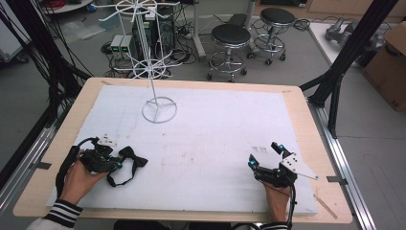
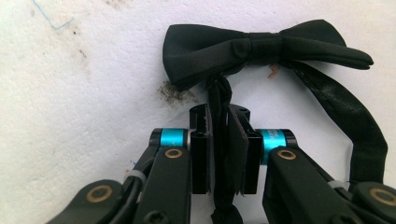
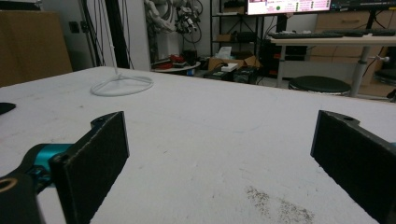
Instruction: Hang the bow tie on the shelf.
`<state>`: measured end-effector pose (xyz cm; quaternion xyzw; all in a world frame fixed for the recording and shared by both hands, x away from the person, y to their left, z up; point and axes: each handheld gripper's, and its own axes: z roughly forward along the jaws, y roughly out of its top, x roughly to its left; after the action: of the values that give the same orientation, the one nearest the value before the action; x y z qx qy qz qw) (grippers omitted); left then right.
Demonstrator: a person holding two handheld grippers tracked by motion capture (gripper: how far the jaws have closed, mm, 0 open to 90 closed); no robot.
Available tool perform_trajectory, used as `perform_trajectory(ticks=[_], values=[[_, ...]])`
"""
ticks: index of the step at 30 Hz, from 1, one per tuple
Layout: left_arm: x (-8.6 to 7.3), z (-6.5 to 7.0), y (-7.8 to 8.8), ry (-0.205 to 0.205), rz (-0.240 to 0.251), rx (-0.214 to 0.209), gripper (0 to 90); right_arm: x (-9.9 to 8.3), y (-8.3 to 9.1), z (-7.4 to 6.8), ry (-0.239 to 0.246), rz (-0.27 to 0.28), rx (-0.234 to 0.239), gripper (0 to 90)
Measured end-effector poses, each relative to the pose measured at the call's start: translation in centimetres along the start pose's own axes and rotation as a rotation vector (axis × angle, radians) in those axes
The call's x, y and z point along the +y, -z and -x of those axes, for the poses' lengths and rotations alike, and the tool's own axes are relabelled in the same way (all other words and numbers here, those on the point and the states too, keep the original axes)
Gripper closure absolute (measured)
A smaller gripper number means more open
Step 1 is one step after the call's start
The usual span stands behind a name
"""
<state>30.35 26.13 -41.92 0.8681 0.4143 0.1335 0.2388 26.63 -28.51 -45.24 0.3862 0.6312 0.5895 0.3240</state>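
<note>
A black bow tie (image 1: pixel 129 154) lies at the front left of the white board (image 1: pixel 206 139). In the left gripper view the bow (image 2: pixel 261 44) lies flat just beyond the jaws, and its strap (image 2: pixel 355 126) loops away to the right. My left gripper (image 1: pixel 115 164) (image 2: pixel 219 112) is shut on a stretch of that strap just below the bow, and its pads pinch the black band. My right gripper (image 1: pixel 263 153) (image 3: pixel 219 140) rests at the front right of the board, with its jaws wide open and nothing between them.
A white wire display stand (image 1: pixel 159 109) (image 3: pixel 121 85) rises from a ring base at the back middle of the board. Two stools (image 1: pixel 231 36) and cables sit beyond the table. A black frame post (image 1: pixel 344 52) slants at the right.
</note>
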Motion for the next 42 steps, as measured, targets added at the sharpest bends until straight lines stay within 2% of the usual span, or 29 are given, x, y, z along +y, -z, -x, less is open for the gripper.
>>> perform_trajectory(ticks=[4, 10, 18, 26, 30, 33, 37, 40, 42], values=[[0.1, 0.3, 0.0, -0.004, 0.008, 0.007, 86.5, 0.0, 0.0, 0.0, 0.001, 0.001, 0.000, 3.2], [0.1, 0.3, 0.1, 0.000, 0.019, 0.013, 87.8, 0.0, 0.0, 0.0, -0.004, 0.000, 0.000, 3.2], [-0.1, 0.3, 0.6, 0.004, 0.081, -0.001, 88.0, 0.0, 0.0, 0.0, -0.005, -0.002, -0.001, 3.2], [-0.3, 0.1, 1.7, 0.018, 0.213, -0.010, 88.2, 0.0, 0.0, 0.0, -0.002, -0.001, 0.000, 3.2], [-0.5, -0.1, 2.3, 0.048, 0.319, -0.024, 88.2, 0.0, 0.0, 0.0, -0.004, -0.002, -0.001, 3.2], [-0.5, -0.1, 2.6, 0.045, 0.376, -0.022, 88.2, 0.0, 0.0, 0.0, -0.003, -0.002, 0.000, 3.2], [-0.6, -0.2, 3.2, 0.068, 0.464, -0.032, 88.3, 0.0, 0.0, 0.0, -0.001, -0.001, -0.001, 3.2], [-0.5, -0.3, 3.7, 0.075, 0.514, -0.046, 88.4, 0.0, 0.0, 0.0, 0.002, 0.001, -0.002, 3.2], [-0.4, -0.3, 3.9, 0.072, 0.529, -0.057, 88.4, 0.0, 0.0, 0.0, -0.001, -0.002, -0.002, 3.2]])
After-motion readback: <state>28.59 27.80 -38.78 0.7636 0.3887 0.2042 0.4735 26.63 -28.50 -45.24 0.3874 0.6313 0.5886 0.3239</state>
